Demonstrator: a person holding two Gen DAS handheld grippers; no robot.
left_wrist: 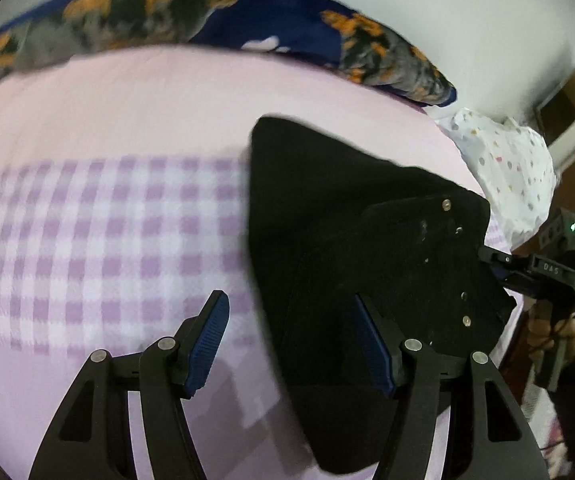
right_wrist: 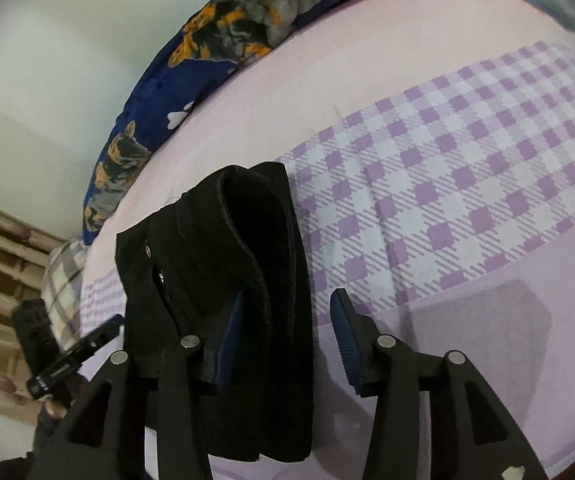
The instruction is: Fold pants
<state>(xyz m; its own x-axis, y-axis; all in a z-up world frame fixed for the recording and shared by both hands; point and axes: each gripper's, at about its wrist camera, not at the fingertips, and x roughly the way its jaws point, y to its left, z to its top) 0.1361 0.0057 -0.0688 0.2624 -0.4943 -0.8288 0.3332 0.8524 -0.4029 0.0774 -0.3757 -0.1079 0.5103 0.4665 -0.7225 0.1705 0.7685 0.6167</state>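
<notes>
**Item: black pants** (right_wrist: pixel 223 264). A folded bundle on the bed (right_wrist: pixel 467 184), waistband end toward the camera in the right wrist view, lower centre-left of the frame; a metal button and a zip pull show on the left flap. In the left wrist view the same bundle fills the centre-right, its far corner lifted into a point.

**Item: right gripper** (right_wrist: pixel 283 344). Jaws partly apart. The left pad sits against or tucked into the folded edge of the pants; the right pad stands clear over the sheet, nothing pressed between them. Not a grip as it stands.

**Item: left gripper** (left_wrist: pixel 287 344). Jaws fairly wide. The left pad is over bare checked sheet, the right pad over the edge of the dark cloth; holding nothing.

**Item: surroundings.** Dog-print blanket (left_wrist: pixel 191 16) along the far edge of the bed; a spotted white pillow (left_wrist: pixel 507 168) at upper right in the left wrist view.

**Handling note (judgement).** The bundle looks nearly folded; the step in hand is likely setting it down and squaring it.
- Withdraw the right gripper's near pad along the fold, not across it, so the layers do not drag open.
- Press the lifted corner flat with the left gripper before letting the stack be.
- Soft thick cloth springs back; flatten slowly.
</notes>
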